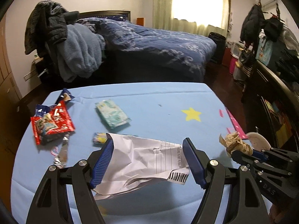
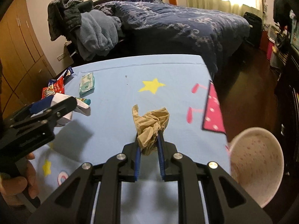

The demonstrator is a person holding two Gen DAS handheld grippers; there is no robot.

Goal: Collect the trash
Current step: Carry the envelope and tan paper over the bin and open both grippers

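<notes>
My left gripper (image 1: 148,145) stands wide around a crumpled white paper (image 1: 142,158) with a barcode; its left pad touches the paper, and the paper casts a shadow on the blue table. My right gripper (image 2: 149,136) is shut on a crumpled brown paper (image 2: 151,125), which also shows in the left wrist view (image 1: 234,143). A white bowl-shaped bin (image 2: 257,164) stands at the table's right edge. Red snack wrappers (image 1: 52,125), a foil wrapper (image 1: 62,153), a tissue pack (image 1: 112,115) and a small yellow-blue packet (image 1: 100,140) lie on the table.
The table (image 2: 119,71) has a light blue cloth with a yellow star (image 2: 151,85) and a pink patch (image 2: 213,110). Behind it is a bed (image 1: 158,43) with a blue quilt and a chair piled with clothes (image 1: 61,37). Dark shelving (image 1: 276,85) stands to the right.
</notes>
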